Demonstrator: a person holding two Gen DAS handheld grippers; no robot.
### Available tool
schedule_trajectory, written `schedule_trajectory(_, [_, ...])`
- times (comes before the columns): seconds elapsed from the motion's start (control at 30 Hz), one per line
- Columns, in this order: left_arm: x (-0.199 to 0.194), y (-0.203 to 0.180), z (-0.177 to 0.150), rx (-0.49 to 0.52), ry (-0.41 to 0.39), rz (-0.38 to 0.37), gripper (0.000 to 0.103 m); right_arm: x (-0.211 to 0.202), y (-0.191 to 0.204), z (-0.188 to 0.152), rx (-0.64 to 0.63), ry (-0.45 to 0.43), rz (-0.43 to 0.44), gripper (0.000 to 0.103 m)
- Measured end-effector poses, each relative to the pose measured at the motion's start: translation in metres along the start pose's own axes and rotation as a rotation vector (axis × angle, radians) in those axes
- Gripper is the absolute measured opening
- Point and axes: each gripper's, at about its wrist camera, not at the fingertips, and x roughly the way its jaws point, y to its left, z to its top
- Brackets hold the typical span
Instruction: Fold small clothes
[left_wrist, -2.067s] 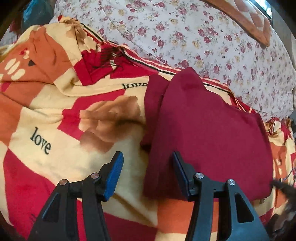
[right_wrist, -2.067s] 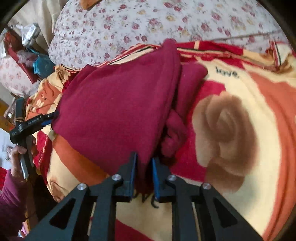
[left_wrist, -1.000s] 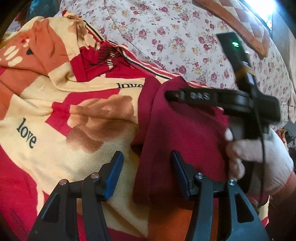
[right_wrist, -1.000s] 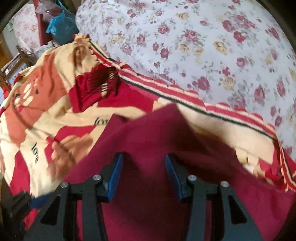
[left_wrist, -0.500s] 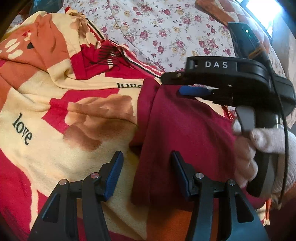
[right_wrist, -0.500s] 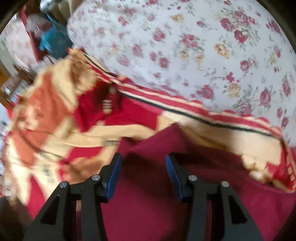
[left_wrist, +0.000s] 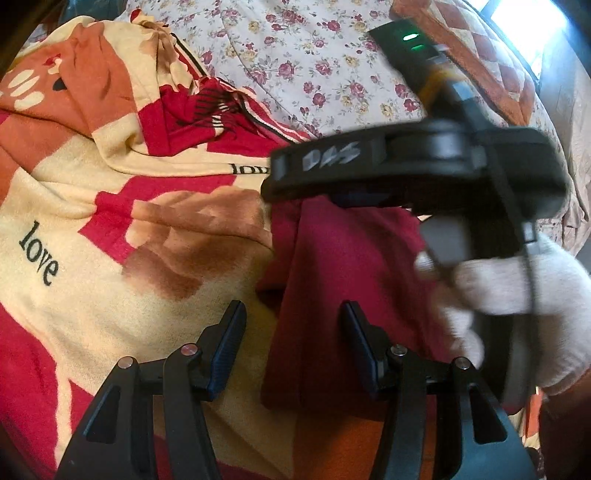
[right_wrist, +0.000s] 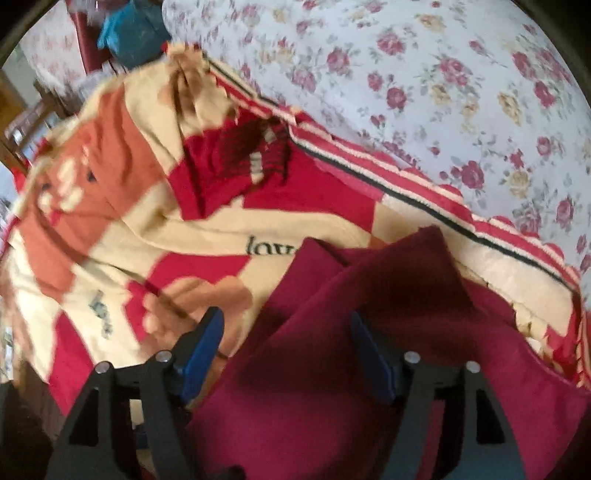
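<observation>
A folded maroon garment (left_wrist: 343, 280) lies on a red, cream and orange "love" blanket (left_wrist: 92, 236). My left gripper (left_wrist: 293, 343) is open and empty, its jaws straddling the garment's near left edge. My right gripper (right_wrist: 286, 345) is open and empty just above the garment (right_wrist: 354, 354), near its far left corner. In the left wrist view the right gripper's black body (left_wrist: 424, 173) hovers over the garment's far edge, held by a white-gloved hand (left_wrist: 517, 291); its fingertips are blurred.
A floral quilt (left_wrist: 314, 55) rises behind the blanket, with an orange patterned cushion (left_wrist: 491, 62) at the far right. A teal bag (right_wrist: 129, 29) and wooden furniture (right_wrist: 22, 122) stand beyond the bed's left side.
The right gripper let go of the garment's edge, opened, swung over the folded garment and slid left along its far edge. The left gripper stayed open and barely moved.
</observation>
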Motion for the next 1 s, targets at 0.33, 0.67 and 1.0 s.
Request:
schedule_trajectory(0.33, [0.001, 0.002, 0.003, -0.005, 0.003, -0.045, 0.037, -0.008, -0.011, -0.016, -0.036, -0.08, 0.016, 0.031])
schedule_trajectory(0.67, [-0.001, -0.001, 0.01, -0.027, -0.01, -0.203, 0.012, -0.05, -0.04, -0.03, 0.022, -0.14, 0.141, 0.006])
schedule_trajectory(1.0, [-0.019, -0.004, 0.014, -0.007, -0.086, -0.283, 0.0, -0.067, -0.064, -0.031, 0.143, -0.138, 0.265, 0.035])
